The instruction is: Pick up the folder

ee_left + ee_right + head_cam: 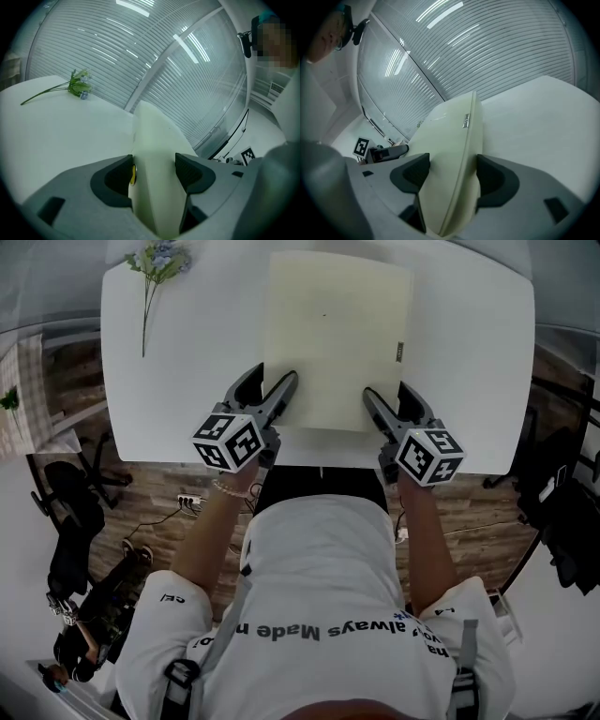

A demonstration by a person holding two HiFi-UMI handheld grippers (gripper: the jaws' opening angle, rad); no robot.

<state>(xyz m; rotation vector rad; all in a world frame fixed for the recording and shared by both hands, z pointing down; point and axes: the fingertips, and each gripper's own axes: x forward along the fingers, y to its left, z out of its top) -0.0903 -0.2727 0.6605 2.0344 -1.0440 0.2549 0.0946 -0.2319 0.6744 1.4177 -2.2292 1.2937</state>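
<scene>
A pale cream folder (337,334) sits over the middle of the white table (187,381), with a small metal tag (398,351) near its right edge. My left gripper (274,381) is shut on the folder's near left corner. My right gripper (386,390) is shut on the near right corner. In the left gripper view the folder (152,136) rises edge-on between both pads of the gripper (153,164). In the right gripper view the folder (450,126) stands tilted in the gripper (452,171), tag (466,120) showing. Whether its far end rests on the table is unclear.
A flower sprig (155,268) lies at the table's far left corner, also seen as the sprig (77,86) in the left gripper view. Dark office chairs stand on the floor at the left (70,512) and right (562,512). Slatted blinds (487,51) run behind the table.
</scene>
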